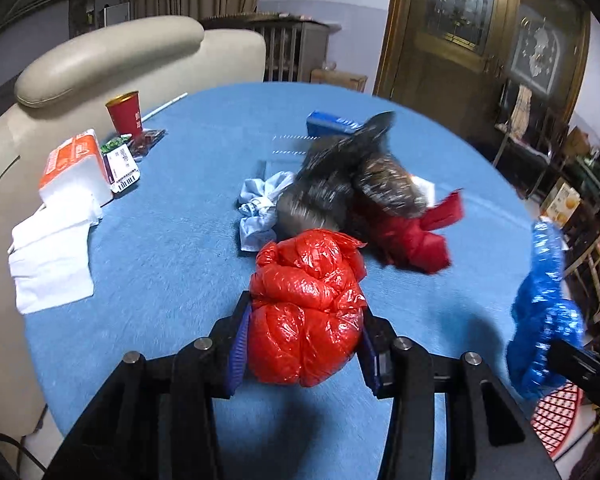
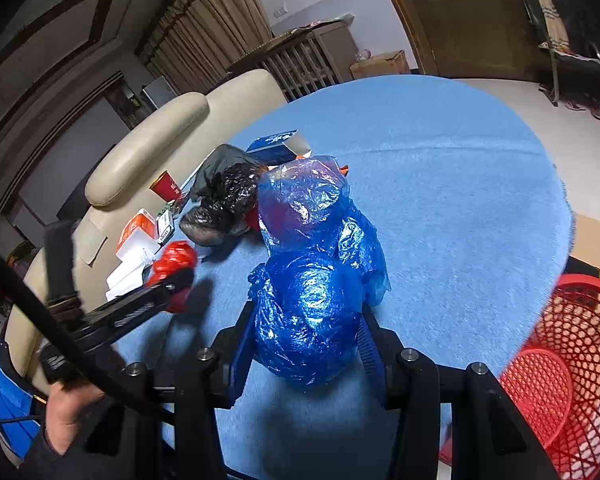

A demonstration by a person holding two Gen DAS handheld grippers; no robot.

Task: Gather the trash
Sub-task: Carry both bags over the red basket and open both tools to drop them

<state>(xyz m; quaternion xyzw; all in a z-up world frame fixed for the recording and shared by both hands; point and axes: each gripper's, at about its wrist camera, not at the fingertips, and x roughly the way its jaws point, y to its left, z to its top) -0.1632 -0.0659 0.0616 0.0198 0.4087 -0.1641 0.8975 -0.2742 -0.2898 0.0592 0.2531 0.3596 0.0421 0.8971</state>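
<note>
A: Both tools are loaded. The left gripper [image 1: 304, 344] has its blue-padded jaws pressed against a crumpled red plastic bag [image 1: 306, 312], and the right gripper [image 2: 306, 340] pinches a crumpled blue translucent plastic bag [image 2: 312, 280]. Where does it all go?

B: Probably the red mesh plastic basket [image 2: 572, 344], which sits below the round blue-clothed table [image 2: 440, 200], at its near right edge. The blue bag is the nearer of the two to the basket.

A: What could go wrong?

B: Slippery film. Each wad is squeezed only at its middle, so it could slide out on the swing toward the basket. The blue bag's loose upper folds stick out well past the jaws and might catch the basket's rim.

A: Anything in the way?

B: Farther from the basket, mid-table, lies a black plastic bag [image 1: 348, 176] touching a red cloth-like scrap [image 1: 416, 236] and a pale crumpled rag [image 1: 260, 204]. Farthest from it, by the cream sofa, stand a red paper cup [image 1: 125, 114], an orange-and-white tissue pack [image 1: 74, 168] and loose white tissues [image 1: 52, 256]. The arms could cross, I reckon.
</note>
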